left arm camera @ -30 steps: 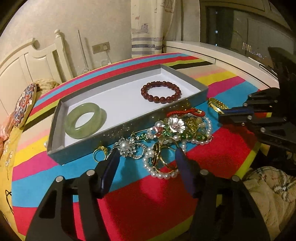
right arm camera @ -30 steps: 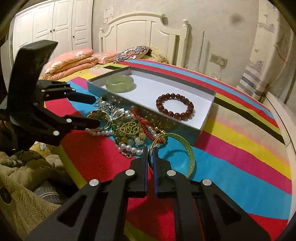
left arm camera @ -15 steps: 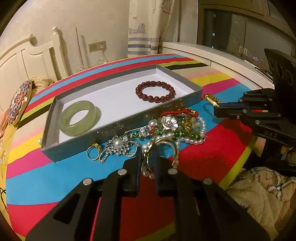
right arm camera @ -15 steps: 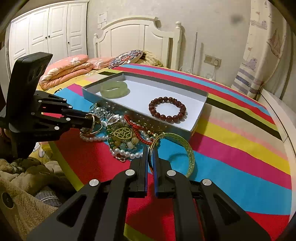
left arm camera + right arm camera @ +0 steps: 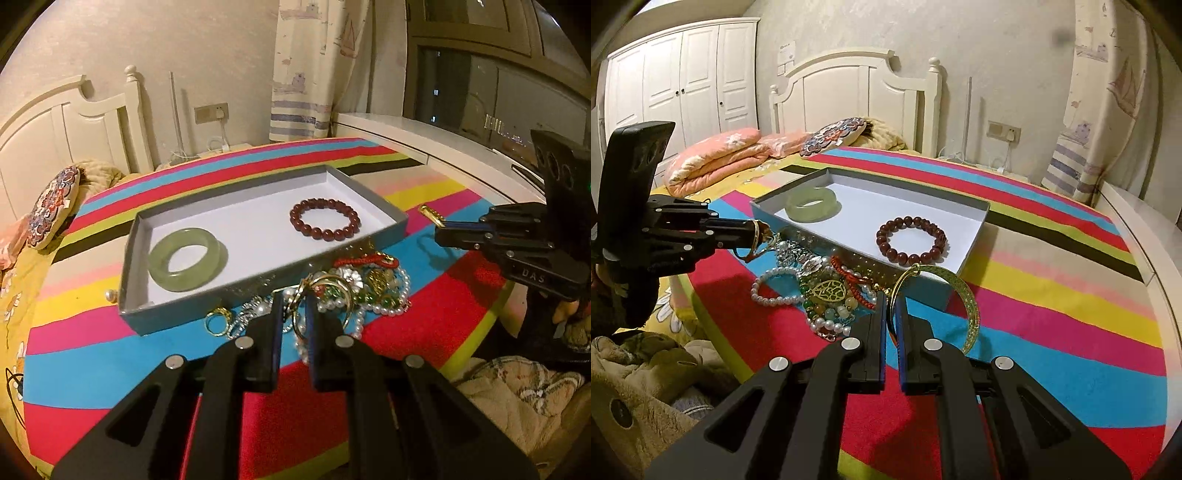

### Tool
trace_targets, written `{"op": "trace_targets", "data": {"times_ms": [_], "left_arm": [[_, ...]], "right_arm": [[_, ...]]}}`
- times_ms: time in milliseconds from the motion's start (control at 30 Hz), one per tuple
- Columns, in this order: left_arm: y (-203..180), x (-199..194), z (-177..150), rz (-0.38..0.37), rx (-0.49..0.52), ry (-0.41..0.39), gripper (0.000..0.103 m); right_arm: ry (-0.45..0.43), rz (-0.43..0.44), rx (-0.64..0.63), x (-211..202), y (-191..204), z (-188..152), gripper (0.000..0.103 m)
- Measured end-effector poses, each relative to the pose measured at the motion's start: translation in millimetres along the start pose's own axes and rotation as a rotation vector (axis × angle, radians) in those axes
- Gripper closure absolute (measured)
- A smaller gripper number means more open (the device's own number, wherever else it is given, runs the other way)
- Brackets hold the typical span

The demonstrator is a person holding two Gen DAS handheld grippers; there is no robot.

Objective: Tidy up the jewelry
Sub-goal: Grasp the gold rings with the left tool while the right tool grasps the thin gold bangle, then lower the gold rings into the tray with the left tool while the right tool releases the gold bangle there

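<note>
Since a second ago the left tongs [image 5: 294, 301] have gone from spread wide over the jewelry pile [image 5: 354, 291] to clenched on thin gold rings [image 5: 756, 233], and these now hang clear of the striped blanket. Only the right wrist view makes that lift plain, showing the rings pinched at the left tongs' tips with the pearl bracelet [image 5: 775, 286] lying below on the blanket. It also shows the right tongs [image 5: 892, 301] grasping a green-gold bangle [image 5: 971, 314], which leans against the near wall of the gray tray [image 5: 975, 238]. From the left wrist view only a gold sliver of that bangle shows at the right tongs' tips. Both views show the jade bangle [image 5: 183, 259] and red bead bracelet [image 5: 324, 219] inside the tray.
</note>
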State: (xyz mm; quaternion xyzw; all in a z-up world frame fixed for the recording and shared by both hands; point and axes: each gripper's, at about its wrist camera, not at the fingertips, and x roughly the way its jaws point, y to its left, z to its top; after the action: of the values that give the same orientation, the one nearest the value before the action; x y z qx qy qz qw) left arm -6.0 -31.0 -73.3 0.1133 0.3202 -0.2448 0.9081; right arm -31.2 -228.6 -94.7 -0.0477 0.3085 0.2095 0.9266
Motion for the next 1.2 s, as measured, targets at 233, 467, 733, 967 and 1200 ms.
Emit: {"op": "trace_targets", "data": {"times_ms": [233, 467, 733, 967, 1200], "left_arm": [[8.2, -3.3, 13.2, 0.021, -0.005, -0.026, 0.092], [14.1, 4.2, 31.2, 0.035, -0.001, -0.033, 0.092], [14.6, 19.9, 59.9, 0.048, 0.032, -0.034, 0.092], [13.6, 39.8, 80.4, 0.068, 0.057, -0.009, 0.092], [27.6, 67.5, 90.1, 0.094, 0.013, 0.059, 0.092]], "right_arm": [[-0.024, -0.016, -0.026, -1.5, 1.5, 15.1, 0.096], [-0.024, -0.026, -0.091, 11.8, 9.5, 37.7, 0.096], [-0.017, -0.038, -0.132, 34.9, 10.1, 70.7, 0.096], [0.021, -0.031, -0.142, 61.6, 5.4, 95.2, 0.096], [0.086, -0.007, -0.142, 99.7, 5.8, 114.5, 0.096]]}}
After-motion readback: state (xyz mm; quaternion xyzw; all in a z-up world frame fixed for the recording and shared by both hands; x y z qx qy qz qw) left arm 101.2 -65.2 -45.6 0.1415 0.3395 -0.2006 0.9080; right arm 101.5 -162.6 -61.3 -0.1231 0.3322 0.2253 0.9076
